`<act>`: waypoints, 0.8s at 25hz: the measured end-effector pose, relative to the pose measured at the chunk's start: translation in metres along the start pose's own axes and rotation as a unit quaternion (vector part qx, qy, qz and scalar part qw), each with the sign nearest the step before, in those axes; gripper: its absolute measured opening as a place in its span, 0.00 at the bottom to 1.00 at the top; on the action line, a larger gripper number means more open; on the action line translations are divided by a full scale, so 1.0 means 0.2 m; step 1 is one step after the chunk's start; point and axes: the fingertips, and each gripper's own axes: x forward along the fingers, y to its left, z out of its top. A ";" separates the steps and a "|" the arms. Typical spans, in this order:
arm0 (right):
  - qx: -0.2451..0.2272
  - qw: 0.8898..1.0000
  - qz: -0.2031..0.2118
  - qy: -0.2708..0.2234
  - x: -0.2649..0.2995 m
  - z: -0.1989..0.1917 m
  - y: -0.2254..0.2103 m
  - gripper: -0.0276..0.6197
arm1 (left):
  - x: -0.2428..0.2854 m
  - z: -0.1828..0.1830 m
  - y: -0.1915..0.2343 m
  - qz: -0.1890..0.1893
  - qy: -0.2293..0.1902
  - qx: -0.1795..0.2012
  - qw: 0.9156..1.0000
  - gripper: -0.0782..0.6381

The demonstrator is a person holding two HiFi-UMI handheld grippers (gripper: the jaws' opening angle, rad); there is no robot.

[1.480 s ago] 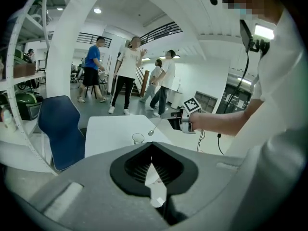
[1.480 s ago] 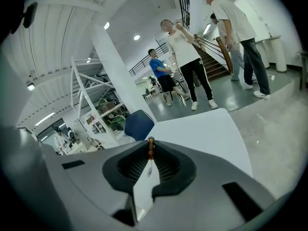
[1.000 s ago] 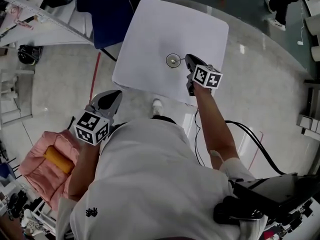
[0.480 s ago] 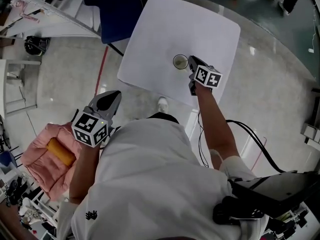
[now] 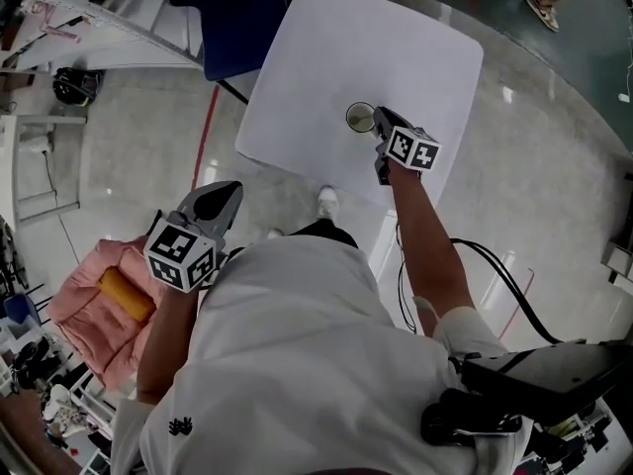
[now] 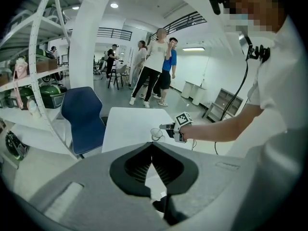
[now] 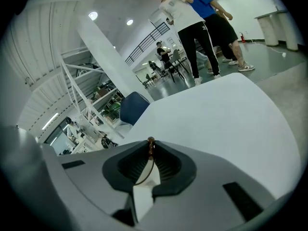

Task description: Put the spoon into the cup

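Right claw (image 5: 380, 120), clamped on the thin spoon (image 7: 150, 142) lying along its jaws, hangs just right of the clear cup (image 5: 360, 117) on the worktop (image 5: 396, 47); the closed, empty left claw (image 5: 220, 198) is well apart.

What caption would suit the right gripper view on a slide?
The right gripper, jaws shut on a thin spoon, over a white table, blue chair and bystanders beyond.

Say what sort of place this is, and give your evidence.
Probably an open workshop or lab hall: loaded metal shelving racks, a polished concrete floor, and a mezzanine railing overhead.
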 end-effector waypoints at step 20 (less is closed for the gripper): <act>-0.027 0.999 -0.023 -0.029 -0.15 0.05 0.07 0.37 | -0.20 -0.08 0.05 -0.012 -0.026 0.003 1.000 0.12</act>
